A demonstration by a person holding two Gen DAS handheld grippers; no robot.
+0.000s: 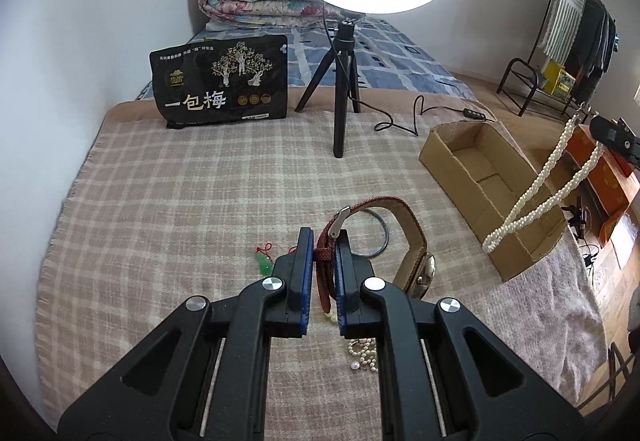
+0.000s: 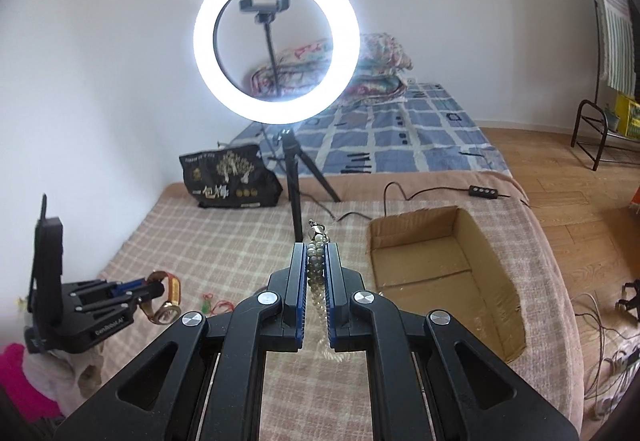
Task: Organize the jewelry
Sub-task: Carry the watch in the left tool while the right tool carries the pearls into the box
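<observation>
Both jaws clamped: my left gripper (image 1: 323, 241) pinches watch (image 1: 416, 269) strap, right gripper (image 2: 317, 253) pearl necklace (image 1: 536, 185), lifted for cardboard box (image 2: 460, 241).

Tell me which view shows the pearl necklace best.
The left wrist view: the pearl necklace hangs as a full loop over the cardboard box. The right wrist view shows only a short stretch pinched between the right tongs.

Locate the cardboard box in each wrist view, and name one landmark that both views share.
Left wrist view: cardboard box at right of centre, behind the hanging pearl necklace.
Right wrist view: cardboard box at right of centre, beside the right gripper.
Shared landmark: the ring light.
</observation>
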